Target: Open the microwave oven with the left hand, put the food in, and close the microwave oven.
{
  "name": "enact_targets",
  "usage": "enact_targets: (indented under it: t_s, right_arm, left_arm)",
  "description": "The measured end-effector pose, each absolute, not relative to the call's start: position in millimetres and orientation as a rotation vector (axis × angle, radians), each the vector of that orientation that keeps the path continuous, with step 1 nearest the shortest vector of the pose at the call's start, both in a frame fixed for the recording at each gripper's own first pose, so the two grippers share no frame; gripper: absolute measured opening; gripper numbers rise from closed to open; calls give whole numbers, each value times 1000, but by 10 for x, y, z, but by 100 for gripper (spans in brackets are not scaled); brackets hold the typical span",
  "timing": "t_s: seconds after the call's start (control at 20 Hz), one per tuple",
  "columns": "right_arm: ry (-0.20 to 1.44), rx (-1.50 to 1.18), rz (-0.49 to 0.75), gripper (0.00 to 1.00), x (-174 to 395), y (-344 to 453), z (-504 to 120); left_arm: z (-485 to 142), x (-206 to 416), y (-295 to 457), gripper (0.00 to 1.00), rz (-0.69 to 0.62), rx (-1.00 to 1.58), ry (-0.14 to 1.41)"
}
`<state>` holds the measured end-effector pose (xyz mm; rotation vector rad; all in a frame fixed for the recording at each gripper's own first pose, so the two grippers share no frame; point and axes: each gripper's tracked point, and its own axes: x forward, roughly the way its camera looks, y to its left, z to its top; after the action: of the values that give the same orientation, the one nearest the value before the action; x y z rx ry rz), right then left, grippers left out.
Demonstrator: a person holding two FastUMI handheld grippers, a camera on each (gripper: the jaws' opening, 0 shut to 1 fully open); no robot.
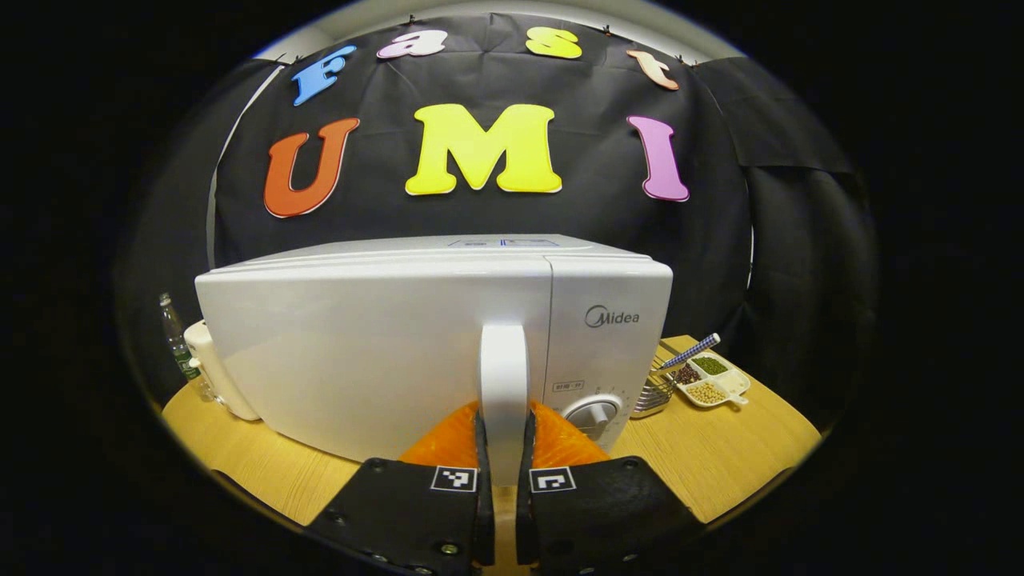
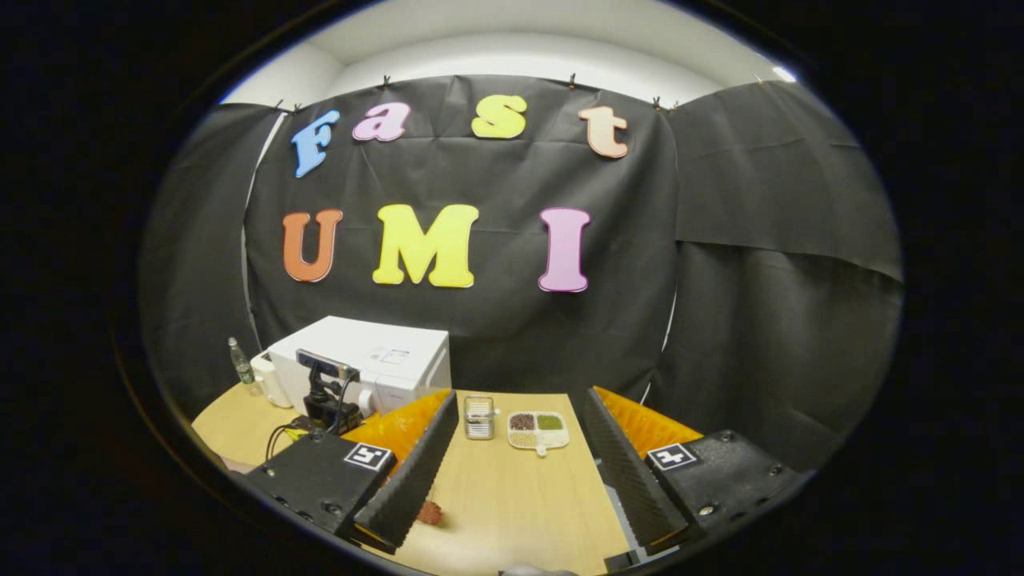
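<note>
My left tool [image 1: 504, 472] is clamped on the microwave [image 1: 384, 344] door handle [image 1: 504, 376], both fingers pressing its sides, and the door looks shut. The microwave stands on the bench [image 1: 720, 456]; right of it sit a wire basket [image 1: 652, 392] and a divided dish [image 1: 712, 380] of beans. My right tool [image 2: 516, 468] hangs wide open, well in front of the microwave, holding nothing; a small reddish piece [image 2: 430, 513], perhaps the food, lies by its left finger
</note>
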<state>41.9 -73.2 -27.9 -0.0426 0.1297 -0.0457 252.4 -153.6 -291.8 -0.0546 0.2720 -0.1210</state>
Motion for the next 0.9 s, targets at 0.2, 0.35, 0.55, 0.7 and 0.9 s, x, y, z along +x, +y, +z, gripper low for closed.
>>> enact_targets:
  t_s: [0.2, 0.35, 0.55, 0.7, 0.9]
  right_arm:
    - [123, -38, -48, 95, 315, -719, -260]
    - [122, -45, -61, 95, 219, -749, -283]
    - [121, -14, -63, 95, 120, -743, -299]
    - [115, -7, -46, 100, 73, -671, -317]
    - [113, 17, 8, 95, 15, -443, -334]
  left_arm:
    - [-2911, 2518, -1525, 10, -116, -73, 280]
    - [-2912, 2497, -1519, 10, -123, -74, 288]
    - [-2930, 2006, -1393, 10, -135, -56, 287]
    - [-2948, 1565, -1185, 10, -161, -51, 299]
    - [-2969, 1121, -846, 9, -137, -23, 325]
